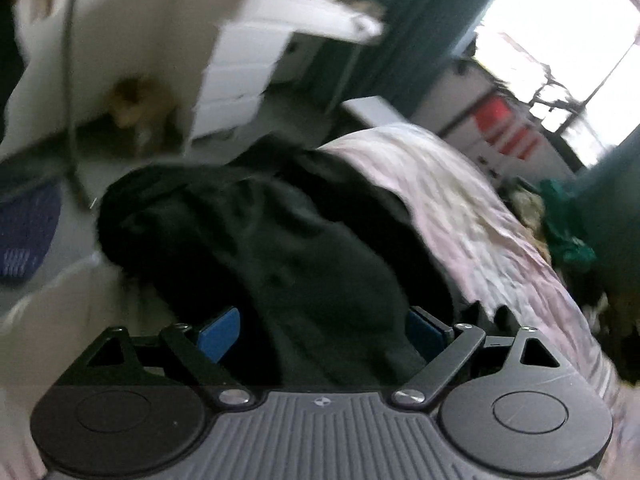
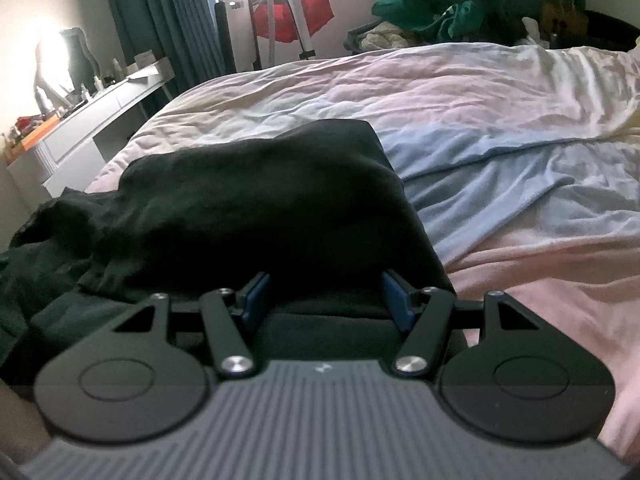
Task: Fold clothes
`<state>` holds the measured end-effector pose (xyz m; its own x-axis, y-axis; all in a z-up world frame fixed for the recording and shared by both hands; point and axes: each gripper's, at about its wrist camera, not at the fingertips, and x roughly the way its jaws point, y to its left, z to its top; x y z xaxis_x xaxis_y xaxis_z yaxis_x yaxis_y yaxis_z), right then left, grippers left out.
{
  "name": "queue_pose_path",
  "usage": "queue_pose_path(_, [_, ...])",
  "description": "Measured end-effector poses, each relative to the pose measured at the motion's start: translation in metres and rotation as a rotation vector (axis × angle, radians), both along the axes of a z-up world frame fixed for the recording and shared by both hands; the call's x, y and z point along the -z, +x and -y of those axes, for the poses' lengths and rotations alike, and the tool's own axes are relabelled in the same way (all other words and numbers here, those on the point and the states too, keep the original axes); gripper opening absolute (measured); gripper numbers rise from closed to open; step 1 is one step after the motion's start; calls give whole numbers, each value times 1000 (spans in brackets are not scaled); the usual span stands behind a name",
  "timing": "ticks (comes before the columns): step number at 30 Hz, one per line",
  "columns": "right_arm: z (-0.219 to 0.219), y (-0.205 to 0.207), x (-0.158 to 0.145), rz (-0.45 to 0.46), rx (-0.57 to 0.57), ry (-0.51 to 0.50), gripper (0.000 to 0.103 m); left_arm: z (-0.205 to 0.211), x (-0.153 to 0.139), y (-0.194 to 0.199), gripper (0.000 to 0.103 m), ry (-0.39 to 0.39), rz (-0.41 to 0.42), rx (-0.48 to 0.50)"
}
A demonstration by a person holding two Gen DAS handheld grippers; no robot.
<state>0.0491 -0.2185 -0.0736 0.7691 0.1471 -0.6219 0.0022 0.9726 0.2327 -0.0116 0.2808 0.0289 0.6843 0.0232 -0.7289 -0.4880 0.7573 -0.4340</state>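
Pale pink and blue bedding covers the bed [image 2: 500, 92], which fills most of the right wrist view and runs toward the right edge in the blurred left wrist view. A black garment [image 2: 256, 208] lies bunched on the bed's lower left part, dark folds trailing toward the left edge. The white dresser [image 2: 92, 128] stands at the left, beside green curtains [image 2: 172, 12]. The right gripper [image 2: 324, 296] is low in the frame, its jaws grasping a thick fold of the garment. The left gripper [image 1: 320, 332] hangs over the dark cloth, jaws released and spread wide.
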Motion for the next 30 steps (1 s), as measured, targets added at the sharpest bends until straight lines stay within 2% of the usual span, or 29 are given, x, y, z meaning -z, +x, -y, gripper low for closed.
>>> queue_pose_path(3, [2,-3,-1,1,1,2,64,-19,16,-5,91,-98,-69,-91])
queue_pose_path(6, [6,-6,-2,-3,8,18,63,-39,37,-8,91,-229,-111,-223])
queue_pose_path(8, [8,-8,-2,-7,14,28,63,-49,49,-9,91,-311,-105,-285])
queue_pose_path(11, [11,-10,-3,-8,20,41,63,-57,64,-3,91,-377,-68,-328])
queue_pose_path(16, [10,-10,-3,-10,18,41,64,-53,86,18,91,-407,-45,-317])
queue_pose_path(19, [8,-11,-5,10,-8,46,65,-49,88,29,91,-417,-13,-290])
queue_pose_path(21, [0,-14,-10,61,-55,36,65,-45,90,33,93,-405,-9,-276])
queue_pose_path(24, [-16,-19,-16,144,-94,-33,64,-44,92,35,94,-402,-3,-263])
queue_pose_path(26, [-23,-12,-10,113,-110,-62,64,-43,93,35,94,-407,3,-259])
queue_pose_path(29, [-26,2,8,0,-117,-63,64,-42,96,35,94,-417,-21,-229])
queue_pose_path(30, [-27,2,9,-2,-120,-69,64,-41,97,33,94,-423,-26,-220])
